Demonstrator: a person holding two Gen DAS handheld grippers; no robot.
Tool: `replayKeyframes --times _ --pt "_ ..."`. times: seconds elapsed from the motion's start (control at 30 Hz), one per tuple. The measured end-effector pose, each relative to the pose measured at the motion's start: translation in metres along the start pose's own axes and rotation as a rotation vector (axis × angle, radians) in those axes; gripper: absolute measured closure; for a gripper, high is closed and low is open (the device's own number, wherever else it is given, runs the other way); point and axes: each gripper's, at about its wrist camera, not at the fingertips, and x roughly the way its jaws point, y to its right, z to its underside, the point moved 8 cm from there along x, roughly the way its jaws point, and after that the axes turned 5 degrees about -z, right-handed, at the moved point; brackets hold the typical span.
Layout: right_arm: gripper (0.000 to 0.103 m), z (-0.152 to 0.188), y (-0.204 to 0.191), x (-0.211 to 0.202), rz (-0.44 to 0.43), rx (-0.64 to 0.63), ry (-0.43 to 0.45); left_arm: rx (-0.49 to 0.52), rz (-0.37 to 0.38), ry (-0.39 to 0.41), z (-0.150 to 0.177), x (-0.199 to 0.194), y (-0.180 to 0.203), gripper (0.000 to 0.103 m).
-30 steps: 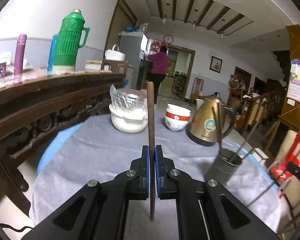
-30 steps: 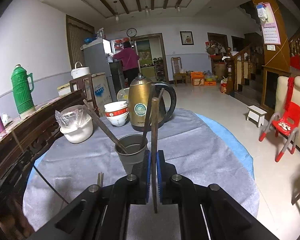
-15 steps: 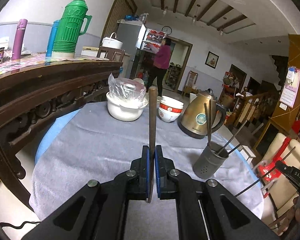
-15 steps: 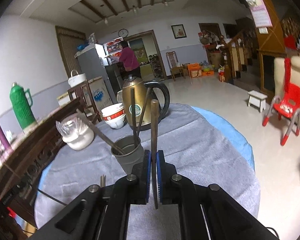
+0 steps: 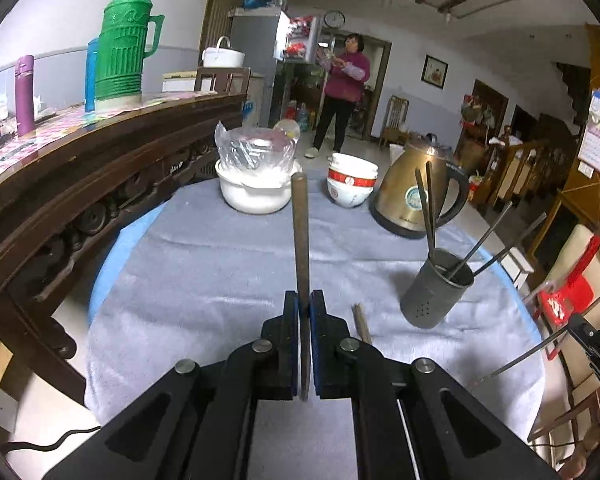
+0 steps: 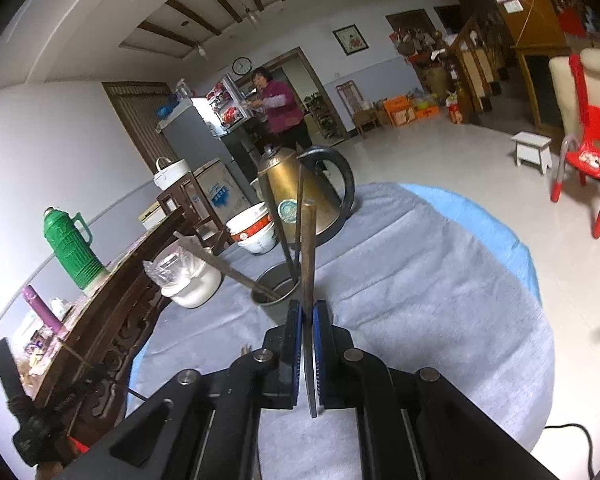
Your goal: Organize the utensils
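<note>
My left gripper (image 5: 304,301) is shut on a brown chopstick (image 5: 301,232) that sticks up and forward over the grey cloth (image 5: 220,264). To its right stands a grey metal holder (image 5: 434,296) with several chopsticks in it. A loose pair of chopsticks (image 5: 362,322) lies on the cloth between them. My right gripper (image 6: 308,309) is shut on another brown chopstick (image 6: 309,248), whose tip points over the holder (image 6: 274,286) just ahead of it. In the left wrist view the right gripper (image 5: 594,342) shows at the far right edge.
Behind the holder stand a brass kettle (image 5: 414,196), stacked bowls (image 5: 352,186) and a white bowl with a plastic bag (image 5: 256,184). A dark wooden sideboard (image 5: 80,184) with a green flask (image 5: 122,44) runs along the left. A person (image 5: 346,84) stands at the fridge.
The left view has tipped down, so the holder and loose chopsticks show nearer. The right gripper has rolled, tilting its view, and closed in on the holder. Both grips are unchanged.
</note>
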Motion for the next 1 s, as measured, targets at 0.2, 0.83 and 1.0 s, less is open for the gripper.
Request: replayKeyframes --times 0.2,0.83,1.0 --pt "0.097 0.010 -0.017 0.003 -0.106 0.055 -0.070 -0.006 0.059 -0.104 -0.003 -0.012 -0.004 0.098" --pt "0.097 0.057 -0.061 0.037 -0.237 -0.063 -0.471 0.025 0.311 -0.571 0.030 -0.007 -0.004 0.098" --pt "0.097 0.062 -0.057 0.040 -0.245 -0.063 -0.538 0.015 0.356 -0.632 0.034 -0.002 -0.001 0.098"
